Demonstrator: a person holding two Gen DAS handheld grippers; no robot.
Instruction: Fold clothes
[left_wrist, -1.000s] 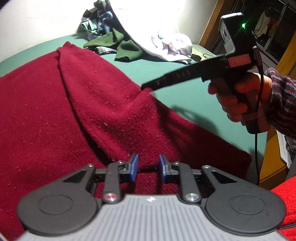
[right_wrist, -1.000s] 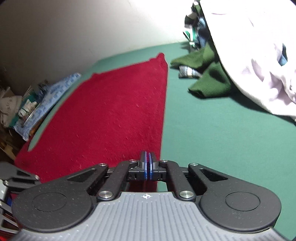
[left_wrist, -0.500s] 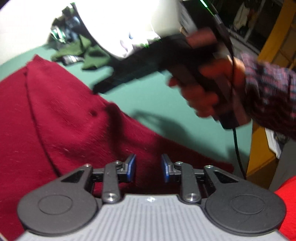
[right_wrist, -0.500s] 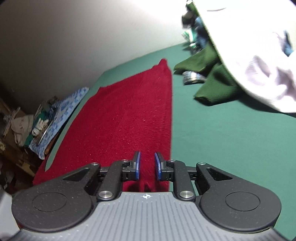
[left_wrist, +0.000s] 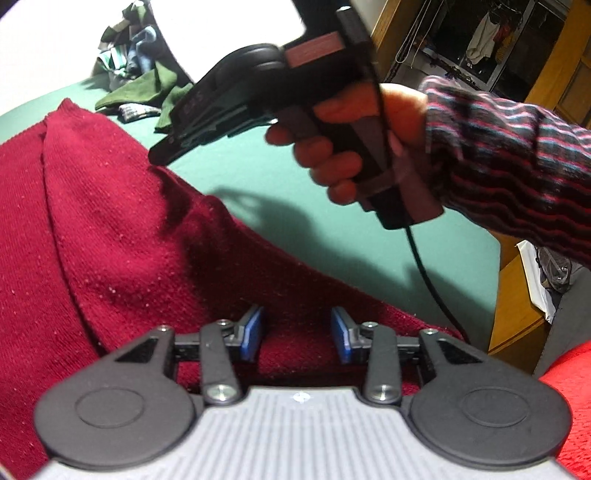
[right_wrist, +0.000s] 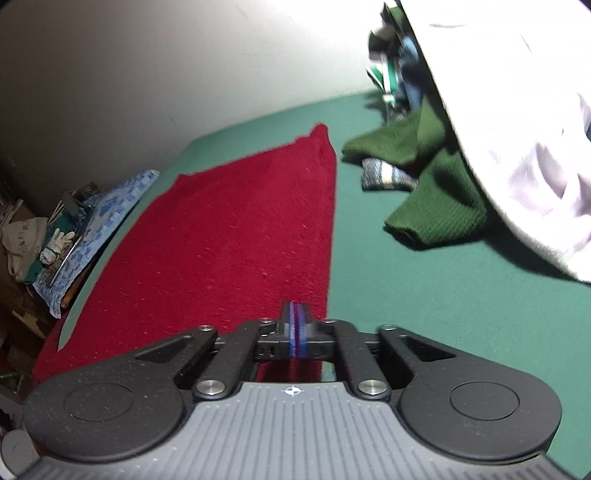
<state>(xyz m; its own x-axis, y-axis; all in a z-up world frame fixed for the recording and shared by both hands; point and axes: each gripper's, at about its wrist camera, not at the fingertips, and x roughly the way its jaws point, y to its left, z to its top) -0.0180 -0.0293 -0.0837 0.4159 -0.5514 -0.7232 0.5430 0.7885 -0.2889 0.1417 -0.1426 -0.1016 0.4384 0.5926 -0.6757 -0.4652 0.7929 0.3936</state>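
While the red sweater (left_wrist: 122, 229) is lying flat on the green bed (right_wrist: 424, 295) with 1 side already folded in, more folds are remaining, and a pile (right_wrist: 424, 177) is waiting behind. The left gripper (left_wrist: 297, 334) is opening, jaws apart over the knit, gripping nothing. The right gripper (right_wrist: 294, 328) is closing, pads nearly together at the sweater's edge; whether cloth is pinched cannot be told. Blurred letters on its side are unreadable.

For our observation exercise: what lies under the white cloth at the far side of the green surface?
A dark green garment and a striped piece poke out from under the white cloth. Whatever lies deeper beneath is covered.
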